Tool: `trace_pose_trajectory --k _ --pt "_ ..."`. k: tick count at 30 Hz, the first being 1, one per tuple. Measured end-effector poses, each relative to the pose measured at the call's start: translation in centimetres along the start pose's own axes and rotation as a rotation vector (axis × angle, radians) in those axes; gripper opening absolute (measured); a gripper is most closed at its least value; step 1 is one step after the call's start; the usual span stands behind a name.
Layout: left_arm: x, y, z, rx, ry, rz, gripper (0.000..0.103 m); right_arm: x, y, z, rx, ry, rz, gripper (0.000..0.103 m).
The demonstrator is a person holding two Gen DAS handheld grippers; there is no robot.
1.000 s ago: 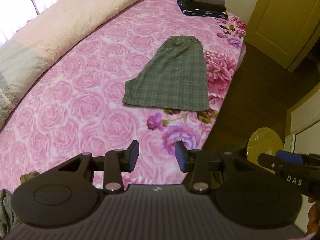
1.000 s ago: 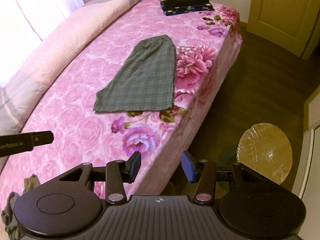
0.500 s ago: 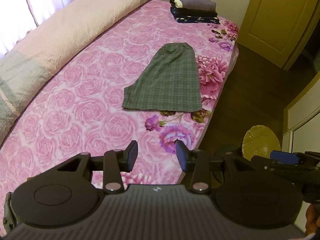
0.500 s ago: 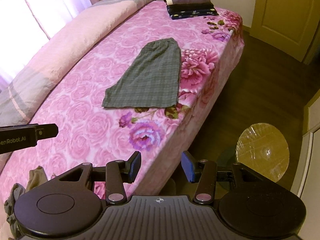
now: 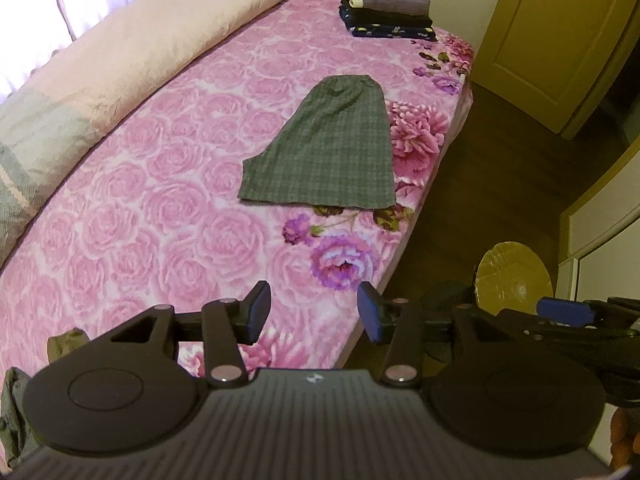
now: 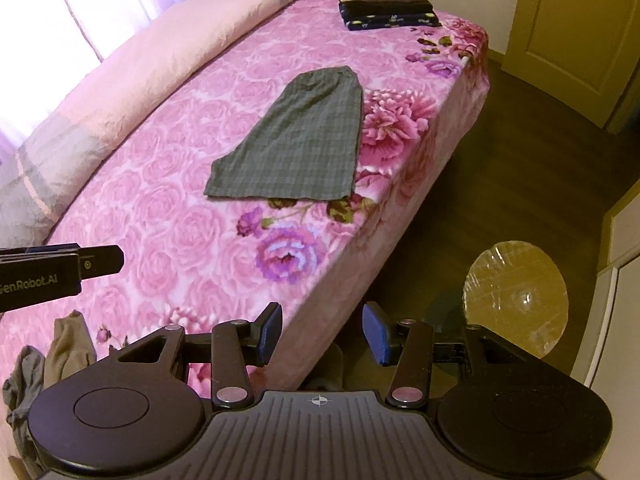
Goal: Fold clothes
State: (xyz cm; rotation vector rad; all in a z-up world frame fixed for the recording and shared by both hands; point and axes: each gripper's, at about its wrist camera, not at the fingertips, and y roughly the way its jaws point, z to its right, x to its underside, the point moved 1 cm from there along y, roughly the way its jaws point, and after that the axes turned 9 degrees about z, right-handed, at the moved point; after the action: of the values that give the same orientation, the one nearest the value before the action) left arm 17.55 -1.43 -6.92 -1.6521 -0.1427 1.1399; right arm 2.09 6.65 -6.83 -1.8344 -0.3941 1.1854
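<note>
The green checked cloth [image 5: 326, 152] lies flat on the pink flowery bed [image 5: 160, 208], in the middle of the frame in both views. It looks like a pair of shorts laid in half, though I cannot be sure. Its long side runs away from the cameras, from a wide hem near the lower part of the frame up to a narrow end at the upper middle. The wide hem is the part nearest to the fingers, and it sits close to the right edge of the bed. The left gripper [image 5: 314, 316] hangs over the near corner of the bed at the bottom of the frame. Its fingers are wide apart and hold nothing. The right gripper [image 6: 322, 334] is at the bottom of its own view, out past the bed edge and partly over the dark floor [image 6: 520, 152]. Its fingers are wide apart too and hold nothing. Both grippers are well apart from the cloth, which lies straight ahead and up from them. The left one seems a little nearer, as it is over the bed. A stack of folded clothes [image 5: 386, 10] sits at the far end of the bed, at the upper middle. A crumpled heap of clothes [image 6: 48, 352] lies at the lower left.
</note>
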Motion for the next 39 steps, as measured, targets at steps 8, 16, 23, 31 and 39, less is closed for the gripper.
trace_pose_trajectory --k 8,16,23,31,39 --pt "0.3 0.6 0.0 -0.005 -0.014 -0.018 0.045 -0.6 0.3 0.2 -0.003 -0.017 -0.002 0.048" --pt "-1.6 2.8 -0.2 -0.012 -0.013 -0.024 0.051 -2.3 2.0 0.4 -0.007 -0.029 -0.011 0.048" --pt "-5.3 7.2 0.0 0.02 -0.032 -0.043 0.057 -6.6 5.6 1.8 0.009 -0.043 -0.037 0.067" --pt "-11.8 14.0 -0.5 0.018 -0.076 -0.065 0.057 -12.4 10.0 3.4 0.041 -0.055 -0.062 0.078" --pt "-16.7 18.3 -1.4 0.044 -0.055 -0.052 0.057 -16.6 13.8 5.4 0.066 0.022 -0.092 0.078"
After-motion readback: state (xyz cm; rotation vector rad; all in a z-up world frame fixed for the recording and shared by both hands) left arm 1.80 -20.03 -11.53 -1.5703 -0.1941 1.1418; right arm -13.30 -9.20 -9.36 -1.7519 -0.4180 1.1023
